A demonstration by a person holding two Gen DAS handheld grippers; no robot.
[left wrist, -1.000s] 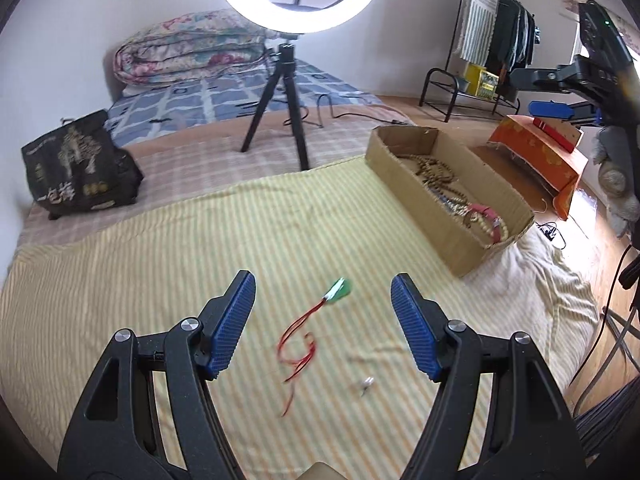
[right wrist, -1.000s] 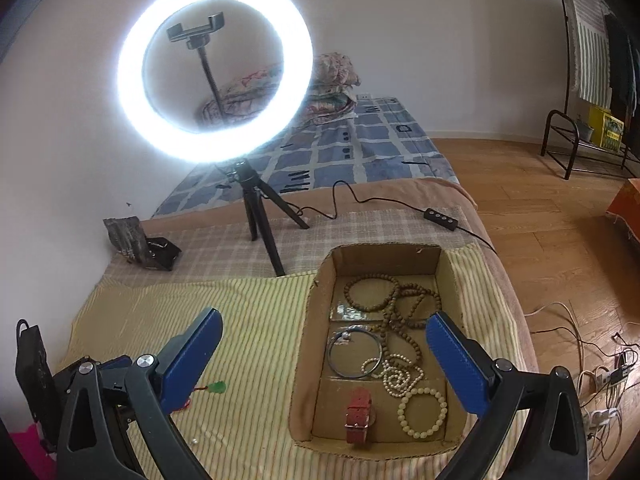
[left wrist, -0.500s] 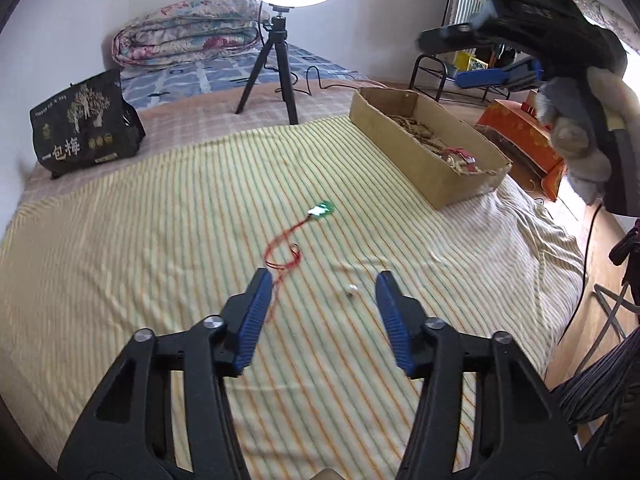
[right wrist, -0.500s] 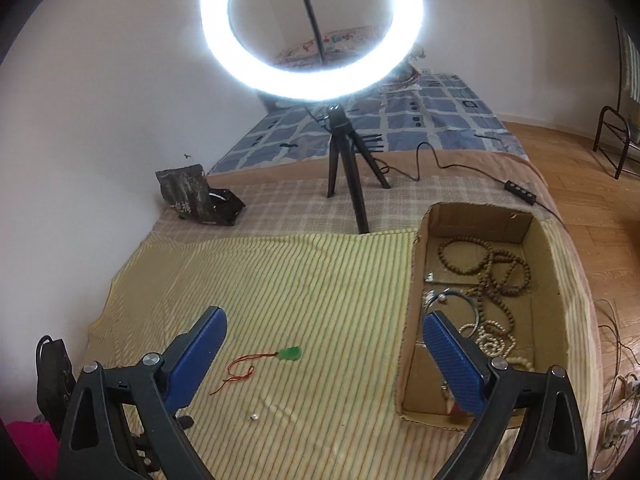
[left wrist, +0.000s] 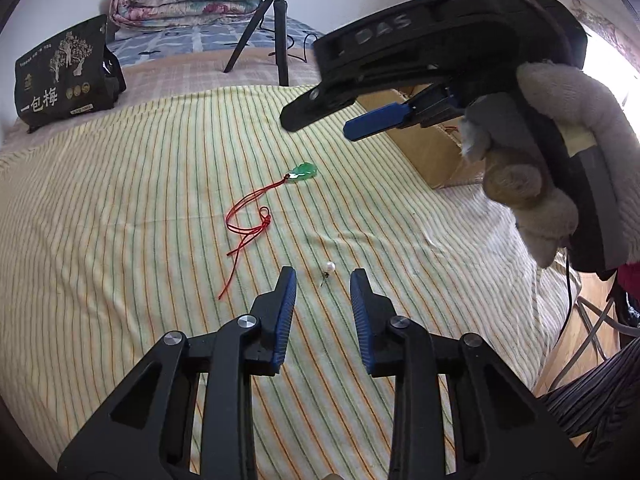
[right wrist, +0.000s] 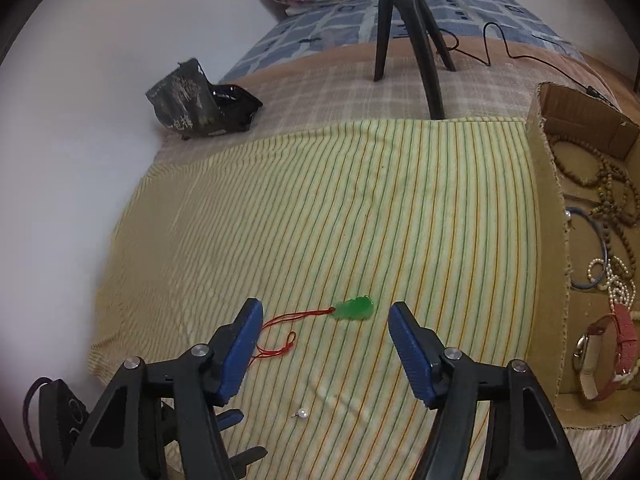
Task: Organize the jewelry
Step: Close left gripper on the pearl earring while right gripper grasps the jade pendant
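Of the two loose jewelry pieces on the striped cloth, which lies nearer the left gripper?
The small pearl earring, lying just ahead of the open left gripper. The green pendant on its red cord lies farther out, toward the cardboard box.

bright daylight, window [left wrist: 624,52] glare, heavy fisheye warp, perhaps slight blur.

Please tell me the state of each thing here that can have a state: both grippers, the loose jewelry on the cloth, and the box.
left gripper: open, empty, pearl earring ahead
right gripper: open, empty, over the pendant
green pendant: loose on the striped cloth, red cord attached
pearl earring: loose on the cloth
cardboard box: open, holding bracelets and a watch
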